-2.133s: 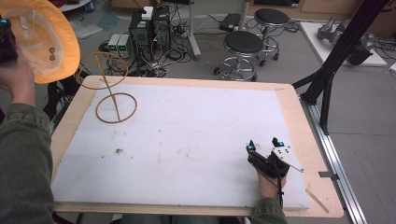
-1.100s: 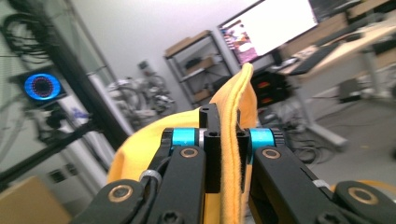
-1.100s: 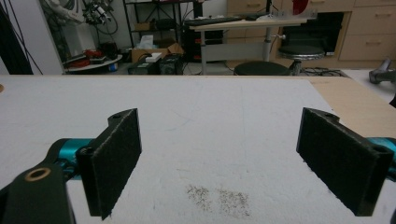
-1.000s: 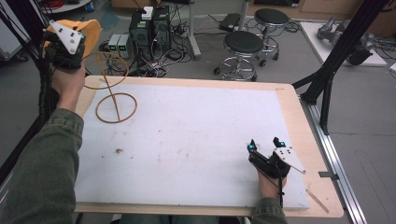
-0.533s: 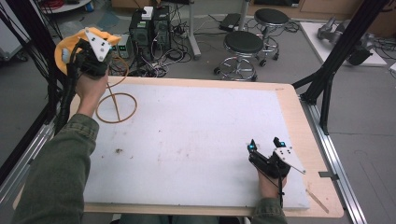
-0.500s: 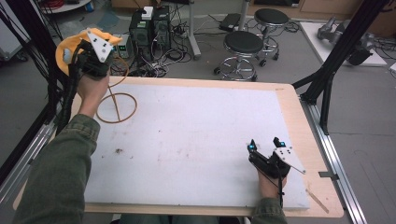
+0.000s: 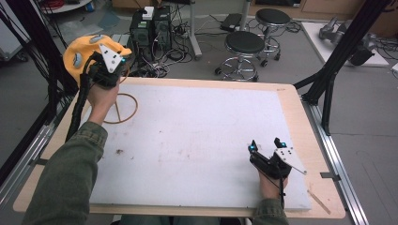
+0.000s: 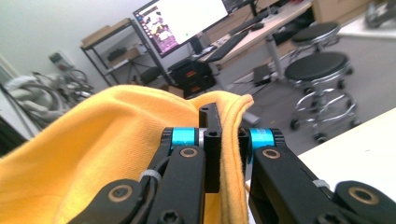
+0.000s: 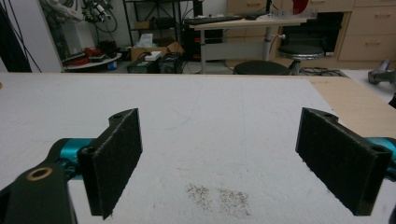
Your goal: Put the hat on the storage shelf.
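Two grippers show from above, the left gripper (image 7: 110, 63) holding a soft yellow fabric cap (image 7: 80, 54) high over the table's far-left corner above a thin wooden ring stand (image 7: 119, 108), best lowered slowly; its own view shows jaws clamped on the brim; the right gripper (image 9: 243, 163) rests wide open, empty.

Olive-green sleeves (image 7: 70, 180); each black hand-held gripper (image 7: 266, 159) has cyan accents, brass screws.

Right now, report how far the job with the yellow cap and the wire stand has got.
Done: the left gripper is shut on the yellow cap and holds it above the table's far left corner. In hand: carrying it beside the wire stand. Left: the cap is not on the stand; the right gripper rests open and empty.
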`<state>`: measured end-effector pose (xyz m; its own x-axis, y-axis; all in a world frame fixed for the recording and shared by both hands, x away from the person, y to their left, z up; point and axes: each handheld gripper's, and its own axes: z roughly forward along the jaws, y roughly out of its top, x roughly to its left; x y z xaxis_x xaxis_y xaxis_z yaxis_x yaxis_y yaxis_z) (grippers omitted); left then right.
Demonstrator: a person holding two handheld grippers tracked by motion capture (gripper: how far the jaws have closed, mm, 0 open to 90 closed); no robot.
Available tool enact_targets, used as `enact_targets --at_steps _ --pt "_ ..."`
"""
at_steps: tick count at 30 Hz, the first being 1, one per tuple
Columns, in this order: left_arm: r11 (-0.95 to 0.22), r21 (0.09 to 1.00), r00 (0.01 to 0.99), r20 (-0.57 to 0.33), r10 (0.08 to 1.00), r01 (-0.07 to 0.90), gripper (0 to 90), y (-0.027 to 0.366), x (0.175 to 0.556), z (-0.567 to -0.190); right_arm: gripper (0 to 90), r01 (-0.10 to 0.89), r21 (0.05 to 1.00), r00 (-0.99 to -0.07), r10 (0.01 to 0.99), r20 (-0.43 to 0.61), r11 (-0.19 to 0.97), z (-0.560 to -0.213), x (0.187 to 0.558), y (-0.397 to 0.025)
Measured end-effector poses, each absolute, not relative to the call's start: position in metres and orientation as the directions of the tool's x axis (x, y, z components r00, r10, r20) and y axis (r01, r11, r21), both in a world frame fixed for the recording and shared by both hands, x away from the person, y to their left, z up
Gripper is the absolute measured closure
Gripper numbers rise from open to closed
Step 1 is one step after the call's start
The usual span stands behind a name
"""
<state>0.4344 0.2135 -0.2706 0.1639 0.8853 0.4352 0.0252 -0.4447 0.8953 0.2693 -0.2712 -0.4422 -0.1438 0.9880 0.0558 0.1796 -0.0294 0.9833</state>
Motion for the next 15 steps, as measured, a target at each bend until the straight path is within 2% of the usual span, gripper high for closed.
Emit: enact_targets --at_steps 15 --pt "-0.459 0.885 0.230 0.430 0.873 0.085 88.0 0.209 0.438 -0.306 13.8 0.183 0.983 -0.143 0.988 0.058 -0.031 -0.442 0.269 -0.271"
